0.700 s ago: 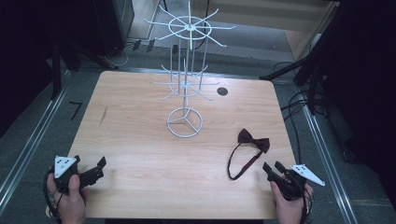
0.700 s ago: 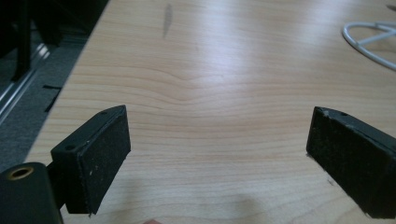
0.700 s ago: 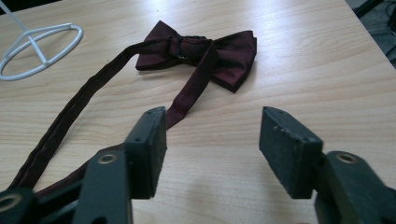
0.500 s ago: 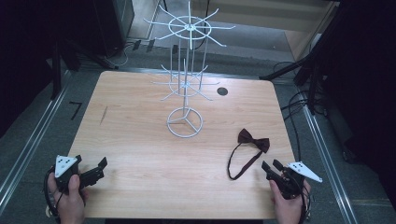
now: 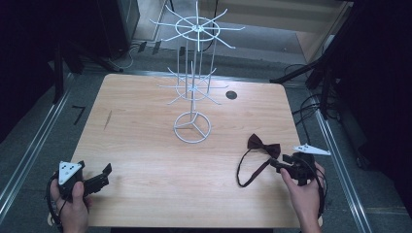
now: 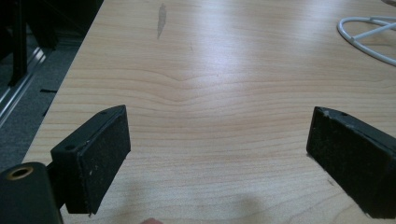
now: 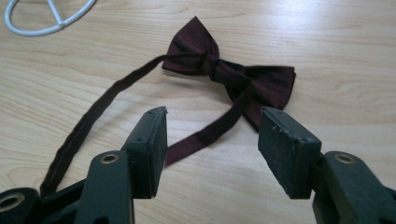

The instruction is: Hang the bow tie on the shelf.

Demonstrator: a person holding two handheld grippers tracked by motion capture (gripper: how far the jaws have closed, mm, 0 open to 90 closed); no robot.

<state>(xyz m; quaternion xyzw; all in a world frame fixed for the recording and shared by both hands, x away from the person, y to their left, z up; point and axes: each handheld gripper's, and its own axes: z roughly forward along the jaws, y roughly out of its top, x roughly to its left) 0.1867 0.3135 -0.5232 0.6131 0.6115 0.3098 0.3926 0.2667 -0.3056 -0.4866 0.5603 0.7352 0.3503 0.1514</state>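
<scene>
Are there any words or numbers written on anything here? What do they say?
None: no words, numbers or brand names can be read.
The grey plate on the left gripper has small dots, no letters.
The bow tie, wire stand and table carry no writing.

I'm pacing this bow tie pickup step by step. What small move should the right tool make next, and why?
Probably ease the right tool forward and down so its jaws straddle the bow tie's strap, then close. Its jaws stand open with the strap lying flat on the table between them, not pressed by either pad; the bow tie's knot sits just beyond.
</scene>
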